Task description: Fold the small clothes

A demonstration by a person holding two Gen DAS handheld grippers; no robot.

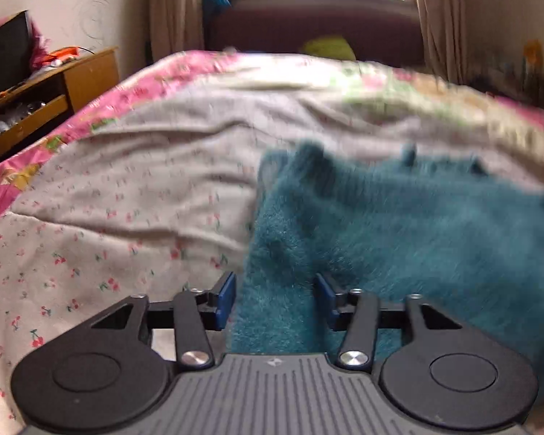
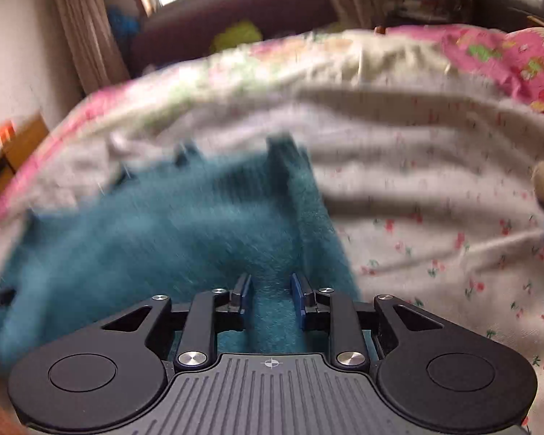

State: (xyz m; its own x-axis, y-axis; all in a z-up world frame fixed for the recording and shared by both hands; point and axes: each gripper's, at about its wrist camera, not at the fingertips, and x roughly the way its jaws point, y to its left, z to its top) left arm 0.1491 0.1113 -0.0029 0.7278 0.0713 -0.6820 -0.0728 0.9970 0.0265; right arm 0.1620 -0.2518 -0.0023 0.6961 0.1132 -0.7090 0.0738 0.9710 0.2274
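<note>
Teal fuzzy garment [image 1: 399, 224] on floral bedsheet [image 1: 108, 188] | left gripper [image 1: 275, 299] wide | right gripper [image 2: 271, 295] narrower, parted over garment

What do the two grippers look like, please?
The left gripper and right gripper match: black linkage arms with silver pivot screws, round black side discs, a ribbed grey body bearing a small crosshair mark, and blue-padded jaws. No cables or sleeves show.

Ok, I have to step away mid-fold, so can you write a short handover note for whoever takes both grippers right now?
Left hand-held gripper: open, at the left edge of the teal fuzzy garment.
Right hand-held gripper: open, fabric between its fingers, at the right edge.
The garment lies on the floral bedsheet.
Done: both grippers placed at the near edge.
Left: close, fold. The views are blurred, so check the grip.
</note>
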